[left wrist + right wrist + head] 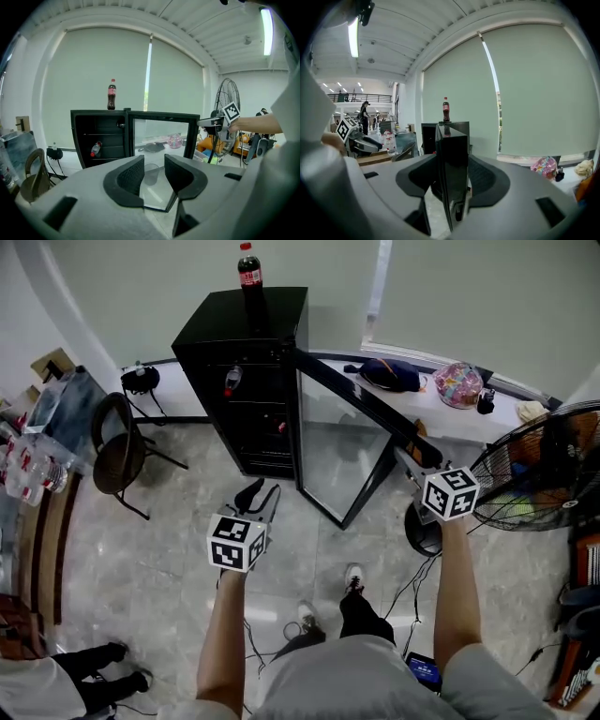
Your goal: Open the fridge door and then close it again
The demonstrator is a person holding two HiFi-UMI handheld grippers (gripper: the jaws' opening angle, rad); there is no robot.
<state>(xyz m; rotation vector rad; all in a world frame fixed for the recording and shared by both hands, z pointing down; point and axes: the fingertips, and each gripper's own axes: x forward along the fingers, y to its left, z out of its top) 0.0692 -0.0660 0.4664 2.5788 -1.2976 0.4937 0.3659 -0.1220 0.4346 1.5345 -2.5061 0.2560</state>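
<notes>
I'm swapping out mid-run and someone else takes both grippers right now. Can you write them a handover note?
Left gripper: jaws apart, empty, held in front of the fridge.
Right gripper: clamped on the free edge of the fridge door.
The door stands wide open; a cola bottle stands on the fridge top.
Done: opening. Left: swing the door shut, then release.

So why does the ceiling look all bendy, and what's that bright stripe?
Left gripper view: the wide lens curves the ceiling, and the stripe is a glaring ceiling light. Right gripper view: same bend, black corners. Head view: the wall bows too.
</notes>
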